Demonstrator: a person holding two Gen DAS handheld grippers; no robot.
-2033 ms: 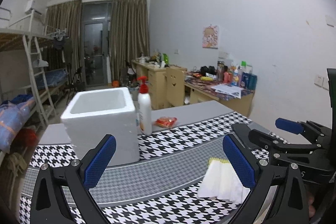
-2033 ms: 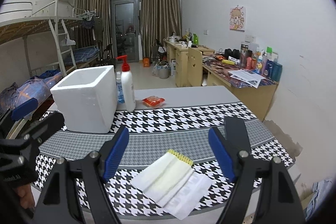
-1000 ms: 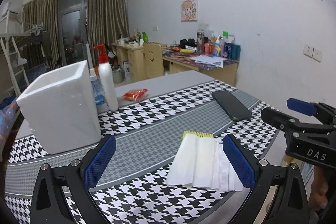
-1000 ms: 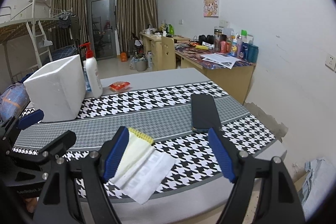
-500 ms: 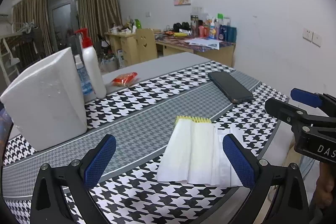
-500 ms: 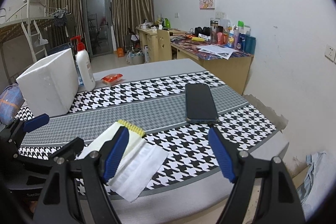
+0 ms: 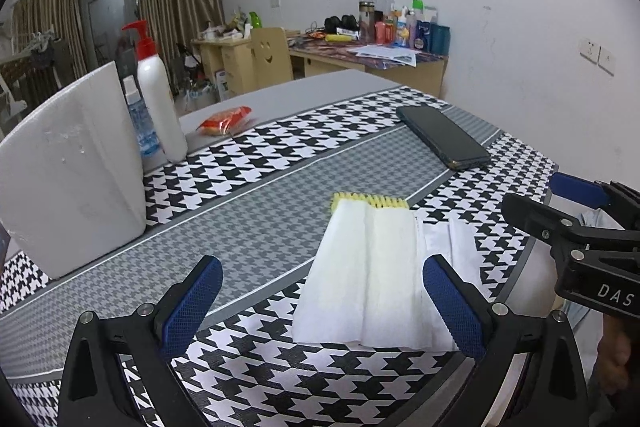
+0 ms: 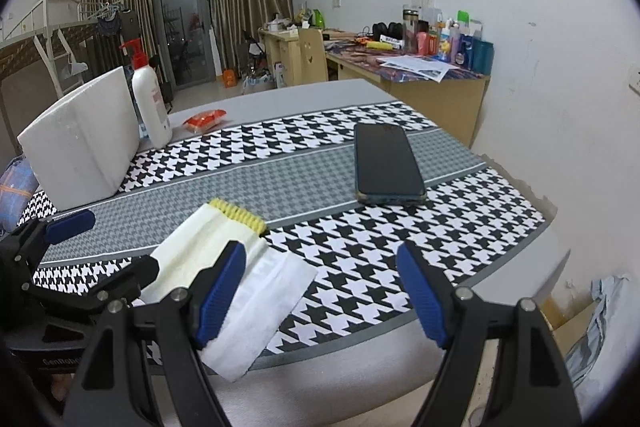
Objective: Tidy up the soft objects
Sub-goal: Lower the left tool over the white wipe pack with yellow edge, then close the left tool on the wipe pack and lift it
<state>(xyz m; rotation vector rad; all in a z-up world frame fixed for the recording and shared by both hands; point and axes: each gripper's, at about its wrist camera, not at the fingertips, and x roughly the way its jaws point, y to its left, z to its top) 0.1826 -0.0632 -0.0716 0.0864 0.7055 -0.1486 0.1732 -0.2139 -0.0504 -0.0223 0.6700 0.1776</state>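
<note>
A folded white cloth with a yellow fringed edge (image 7: 368,267) lies flat on the houndstooth table near its front edge; it also shows in the right wrist view (image 8: 216,247). A thin white sheet (image 8: 264,307) lies partly under it on the right. My left gripper (image 7: 320,311) is open and empty, low over the table, its right finger beside the cloth's near right corner. My right gripper (image 8: 320,299) is open and empty, its left finger over the white sheet.
A white foam box (image 7: 72,175) stands at the left with a red-pump white bottle (image 7: 160,99) and a small blue bottle behind it. A red snack packet (image 7: 226,119) lies further back. A black phone (image 8: 386,163) lies right of the cloth. The table edge runs just below the grippers.
Both grippers have come lower and closer to the cloth, swinging right. The phone came into view. Both stay open; nothing was grasped.
</note>
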